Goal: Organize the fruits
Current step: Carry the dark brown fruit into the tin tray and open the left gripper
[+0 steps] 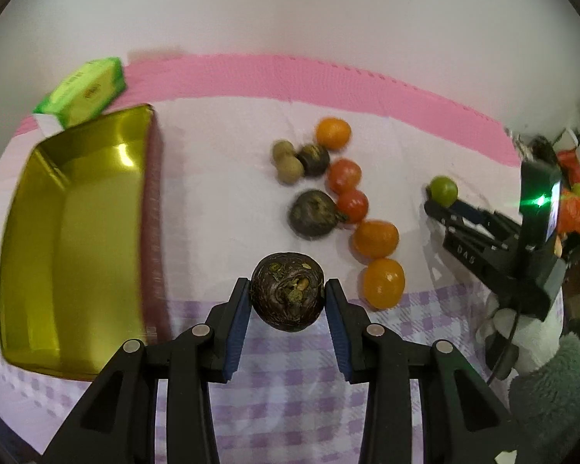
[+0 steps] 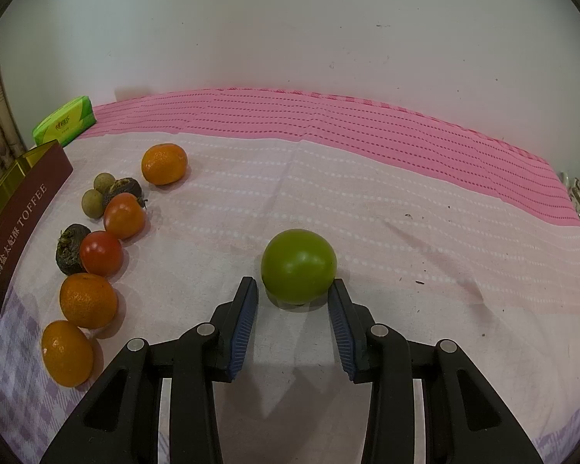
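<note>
My left gripper [image 1: 287, 290] is shut on a dark brown round fruit [image 1: 287, 290], held above the cloth right of the gold tin [image 1: 73, 232]. The tin is empty inside. A row of fruits lies on the cloth: oranges [image 1: 375, 237], red tomatoes [image 1: 343, 174], dark fruits [image 1: 312, 213] and small tan longans [image 1: 288, 161]. My right gripper [image 2: 293, 290] is open, its jaws either side of a green tomato [image 2: 298, 265] that rests on the cloth. The right gripper also shows in the left wrist view [image 1: 440, 203] beside the green tomato [image 1: 442, 189].
A green tissue pack [image 1: 83, 91] lies behind the tin, next to the wall. The tin's maroon side reads TOFFEE [image 2: 23, 216]. The pink and lilac checked cloth [image 2: 367, 178] covers the table. Clutter stands past the table's right edge [image 1: 576, 201].
</note>
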Action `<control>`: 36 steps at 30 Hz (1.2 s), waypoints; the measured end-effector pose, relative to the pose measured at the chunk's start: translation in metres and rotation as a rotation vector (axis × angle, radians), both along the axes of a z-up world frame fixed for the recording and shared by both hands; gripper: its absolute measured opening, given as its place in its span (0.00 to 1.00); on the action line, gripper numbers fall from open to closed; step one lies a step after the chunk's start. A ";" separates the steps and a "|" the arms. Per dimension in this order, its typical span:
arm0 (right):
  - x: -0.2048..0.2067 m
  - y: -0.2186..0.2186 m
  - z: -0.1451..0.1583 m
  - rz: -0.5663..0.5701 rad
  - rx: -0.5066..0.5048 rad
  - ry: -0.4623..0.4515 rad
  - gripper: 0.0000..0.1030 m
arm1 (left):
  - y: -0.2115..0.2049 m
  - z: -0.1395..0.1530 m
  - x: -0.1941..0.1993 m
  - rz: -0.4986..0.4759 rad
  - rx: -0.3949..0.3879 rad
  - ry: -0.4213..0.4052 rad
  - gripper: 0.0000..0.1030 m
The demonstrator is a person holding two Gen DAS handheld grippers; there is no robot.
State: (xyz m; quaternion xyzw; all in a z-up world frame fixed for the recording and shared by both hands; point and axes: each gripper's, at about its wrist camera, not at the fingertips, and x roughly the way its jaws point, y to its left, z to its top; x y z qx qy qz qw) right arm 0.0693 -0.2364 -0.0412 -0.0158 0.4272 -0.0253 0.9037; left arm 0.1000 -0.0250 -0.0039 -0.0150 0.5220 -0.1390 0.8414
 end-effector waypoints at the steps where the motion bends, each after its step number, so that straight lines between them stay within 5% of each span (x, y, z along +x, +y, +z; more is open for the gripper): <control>1: 0.000 0.000 0.000 0.000 0.001 0.000 0.38 | 0.008 0.005 0.000 0.015 0.011 -0.016 0.34; 7: 0.000 0.000 0.000 0.000 0.000 0.002 0.38 | 0.054 0.013 0.001 0.112 0.054 -0.050 0.34; 17: 0.000 0.000 0.000 0.000 0.000 0.002 0.38 | 0.142 -0.017 0.010 0.297 0.134 0.017 0.34; 36: 0.001 0.001 -0.001 -0.003 -0.006 0.003 0.40 | 0.171 -0.042 0.003 0.304 0.231 0.045 0.34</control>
